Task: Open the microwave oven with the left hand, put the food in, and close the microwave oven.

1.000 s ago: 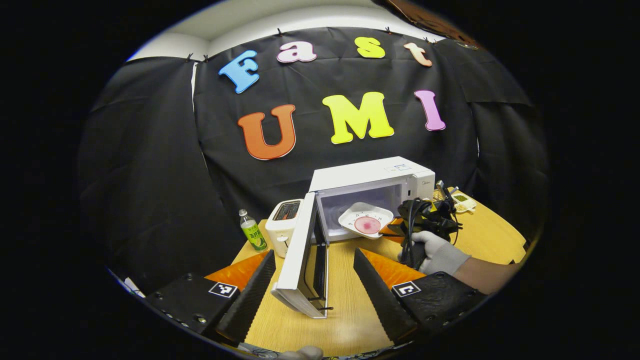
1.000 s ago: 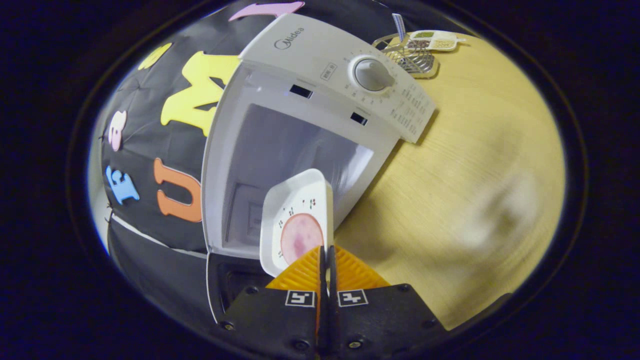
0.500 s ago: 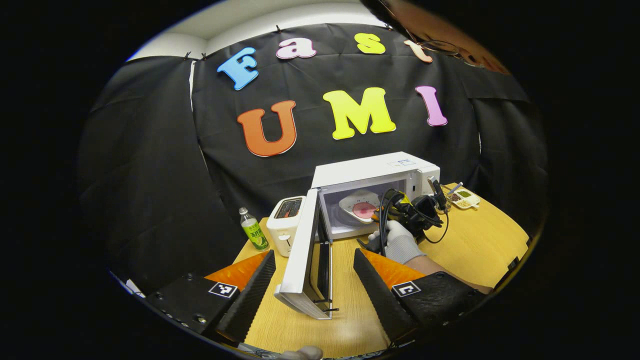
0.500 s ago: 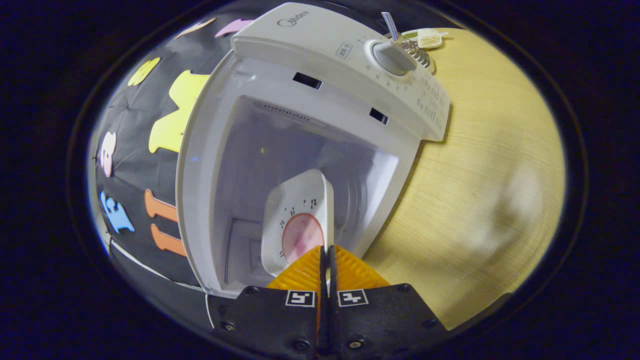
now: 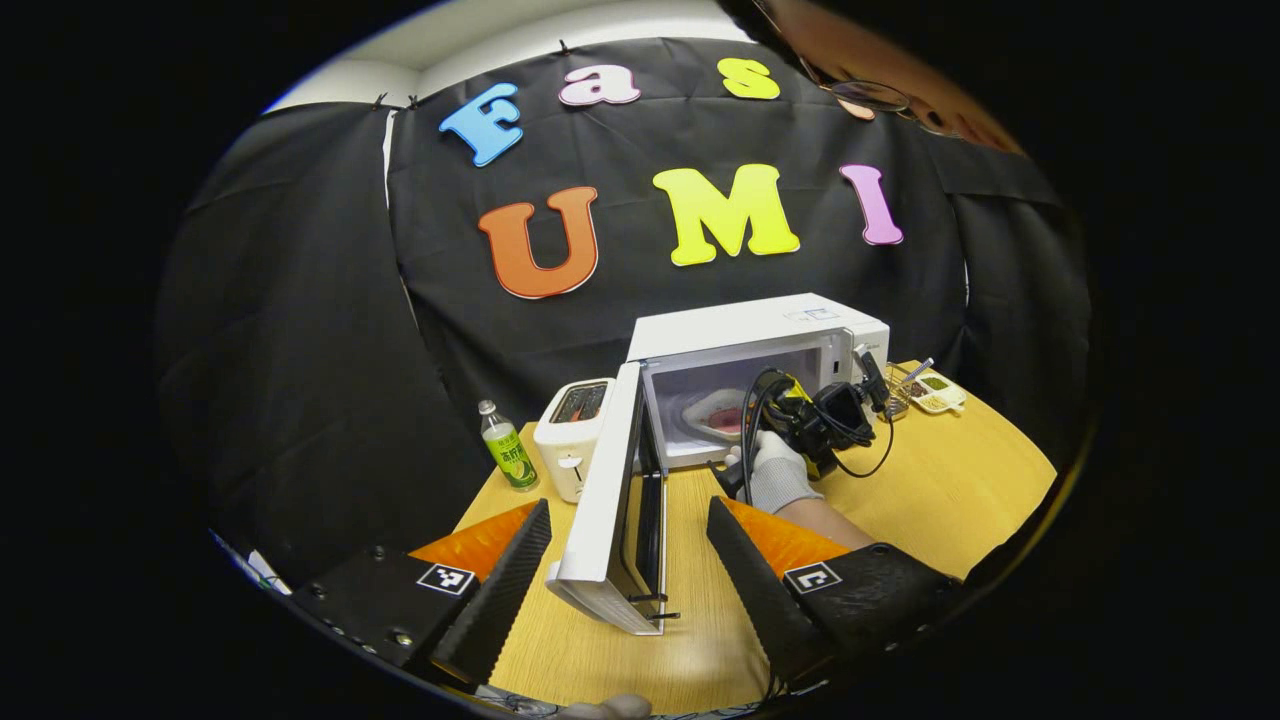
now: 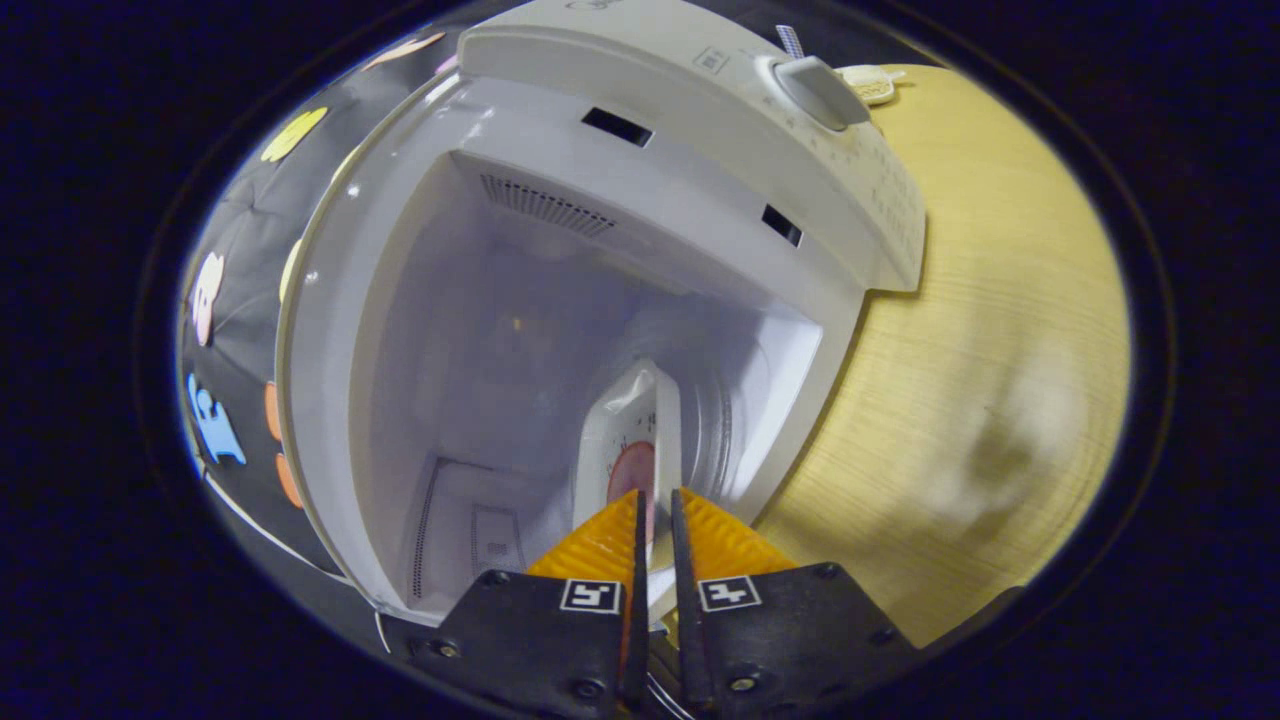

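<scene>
Since a second ago the plate has gone from the doorway into the cavity, and the fingers have parted a hair.

Left gripper view: my left hand-held gripper (image 5: 628, 560) hangs released, fingers wide apart at 6 o'clock, straddling the edge of the open microwave door (image 5: 610, 500). At 1 o'clock from it, a gloved hand (image 5: 775, 470) pushes the right hand-held gripper (image 5: 745, 420) into the microwave (image 5: 760, 330). The plate (image 5: 715, 412) with its food sits inside. On the counter (image 5: 960, 490) I count one microwave, one toaster (image 5: 570, 435) at 11 o'clock, one green bottle (image 5: 508, 458) left of it, one small tray (image 5: 935, 392) at 2 o'clock.

Right gripper view: the right hand-held gripper (image 6: 654, 515) has a narrow gap between the fingers; the plate (image 6: 630, 440) edge runs into it. Whether the fingers pinch it I cannot tell. One plate, one pink slice of food (image 6: 632, 478), one dial (image 6: 820, 80) at 1 o'clock.

My read: placing nearly done; release, withdraw, then shut the door.
</scene>
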### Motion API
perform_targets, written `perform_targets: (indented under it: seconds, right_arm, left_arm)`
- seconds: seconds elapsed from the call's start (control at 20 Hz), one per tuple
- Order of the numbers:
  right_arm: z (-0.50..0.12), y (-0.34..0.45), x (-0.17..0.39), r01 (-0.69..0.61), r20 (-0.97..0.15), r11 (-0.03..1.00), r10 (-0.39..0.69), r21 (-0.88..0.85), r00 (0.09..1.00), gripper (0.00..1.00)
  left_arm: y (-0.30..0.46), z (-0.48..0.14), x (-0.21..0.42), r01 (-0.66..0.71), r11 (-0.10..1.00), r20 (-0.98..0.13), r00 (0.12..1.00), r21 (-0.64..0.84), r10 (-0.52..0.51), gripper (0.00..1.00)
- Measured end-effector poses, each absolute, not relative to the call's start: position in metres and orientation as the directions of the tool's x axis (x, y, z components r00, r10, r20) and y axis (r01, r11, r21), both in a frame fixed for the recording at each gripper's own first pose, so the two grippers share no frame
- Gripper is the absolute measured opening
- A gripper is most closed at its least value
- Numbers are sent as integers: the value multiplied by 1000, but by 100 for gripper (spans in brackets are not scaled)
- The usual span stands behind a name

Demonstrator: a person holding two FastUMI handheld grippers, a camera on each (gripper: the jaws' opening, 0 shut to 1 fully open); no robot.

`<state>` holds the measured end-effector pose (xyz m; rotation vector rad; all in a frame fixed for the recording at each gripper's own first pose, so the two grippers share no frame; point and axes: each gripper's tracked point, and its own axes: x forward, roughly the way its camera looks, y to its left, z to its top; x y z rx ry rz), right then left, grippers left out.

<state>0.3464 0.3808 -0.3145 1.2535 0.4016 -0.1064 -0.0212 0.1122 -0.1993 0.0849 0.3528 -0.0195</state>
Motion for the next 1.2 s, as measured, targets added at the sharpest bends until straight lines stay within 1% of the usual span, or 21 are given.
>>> perform_targets:
  seconds: [0.05,0.1,0.15,0.2,0.25,0.3,0.35,0.4,0.45,0.5,0.55,0.6,0.65,0.7,0.75,0.8,0.95,1.0,1.05,1.2]
  right_arm:
    - [-314,378,344,288,-347,326,138,900,928,32]
    - [-311,374,340,288,-354,354,137,890,925,37]
    - [-307,368,337,278,-348,385,125,880,929,52]
    - [-303,365,331,273,-349,411,122,870,929,55]
    - [-299,363,324,259,-345,437,129,861,929,65]
    - [-290,362,314,230,-336,473,153,851,929,60]
    - [-284,357,302,193,-333,543,172,817,927,84]
    - [-278,347,290,160,-334,620,176,768,926,88]
    - [-275,332,278,135,-350,707,168,695,922,96]
    - [-270,314,265,106,-360,777,162,620,919,97]
    - [-259,297,255,68,-354,820,169,569,920,99]
    - [-244,284,244,40,-350,850,173,525,921,99]
    - [-224,270,232,5,-330,879,173,476,928,88]
    - [-207,257,222,-15,-317,906,163,422,934,99]
    - [-190,247,216,-42,-297,929,159,367,942,100]
    - [-169,240,205,-74,-276,945,167,318,947,100]
    - [-108,229,173,-143,-203,953,201,268,958,100]
    - [-91,224,157,-165,-194,954,216,250,957,92]
    - [-80,219,142,-182,-182,957,225,227,957,100]
    - [-57,202,103,-190,-161,965,220,184,962,100]
  left_arm:
    - [112,-198,-21,31,996,-341,940,82,-1,96]
    - [112,-199,-21,29,996,-341,940,83,1,96]
    - [112,-199,-22,26,996,-342,940,81,3,96]
    - [112,-197,-23,23,997,-338,941,79,5,96]
    - [112,-195,-22,21,997,-328,945,80,7,96]
    - [113,-194,-22,16,996,-321,947,83,12,96]
    - [112,-191,-21,12,996,-311,950,84,15,96]
    - [111,-188,-21,10,997,-297,955,82,15,96]
    - [109,-183,-21,15,997,-286,958,80,8,96]
    - [110,-177,-21,14,996,-269,963,84,9,96]
    - [110,-171,-22,9,996,-254,967,86,13,96]
    - [110,-165,-21,10,997,-239,971,81,10,96]
    - [110,-161,-21,7,997,-228,974,71,9,96]
    - [110,-163,-20,3,999,-231,973,55,9,96]
    - [107,-164,-18,7,999,-229,973,35,1,96]
    - [104,-159,-12,13,1000,-219,976,29,-7,96]
    - [100,-152,1,20,999,-183,983,35,-14,96]
    - [99,-153,4,19,999,-179,984,28,-14,96]
    - [99,-153,8,17,1000,-173,985,27,-12,96]
    - [111,-143,16,-20,1000,-133,991,16,22,96]
